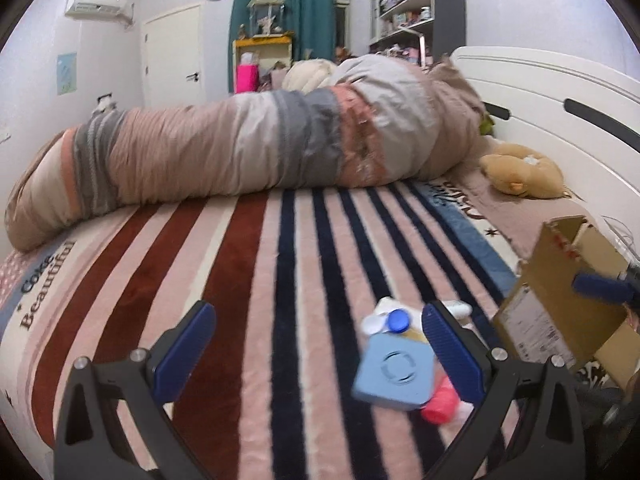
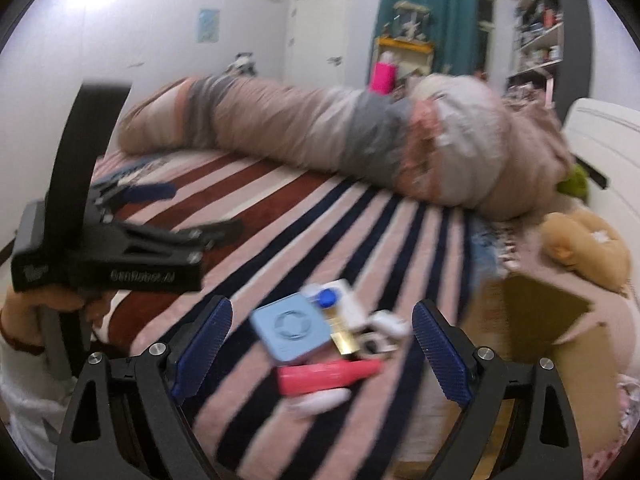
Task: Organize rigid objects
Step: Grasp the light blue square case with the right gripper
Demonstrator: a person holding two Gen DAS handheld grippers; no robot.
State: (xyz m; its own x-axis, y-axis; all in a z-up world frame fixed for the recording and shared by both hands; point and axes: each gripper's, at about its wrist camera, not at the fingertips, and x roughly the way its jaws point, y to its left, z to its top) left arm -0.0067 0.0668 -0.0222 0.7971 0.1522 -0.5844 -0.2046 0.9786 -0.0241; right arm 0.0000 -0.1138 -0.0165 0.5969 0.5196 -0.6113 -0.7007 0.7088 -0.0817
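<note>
Left gripper (image 1: 320, 348): fingers spread wide, nothing between them held. Right gripper (image 2: 322, 346): fingers likewise parted, empty. Small cluster of rigid items on the striped bed cover (image 1: 248, 280), just ahead of both grippers: one pale blue square box (image 1: 394, 372) with circular embossing; one pink tube (image 2: 328, 376); one blue round cap (image 1: 400, 320); white pieces, blurred, count unclear. One open cardboard box (image 1: 560, 300), right of cluster. Beyond: one tan plush toy (image 1: 520, 174); one rolled quilt (image 1: 256, 148).

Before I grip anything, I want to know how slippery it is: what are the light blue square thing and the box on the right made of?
Light blue square: seemingly matte moulded plastic, with a ring pressed into its face. Box: brown corrugated cardboard, raw flaps, printed label.
</note>
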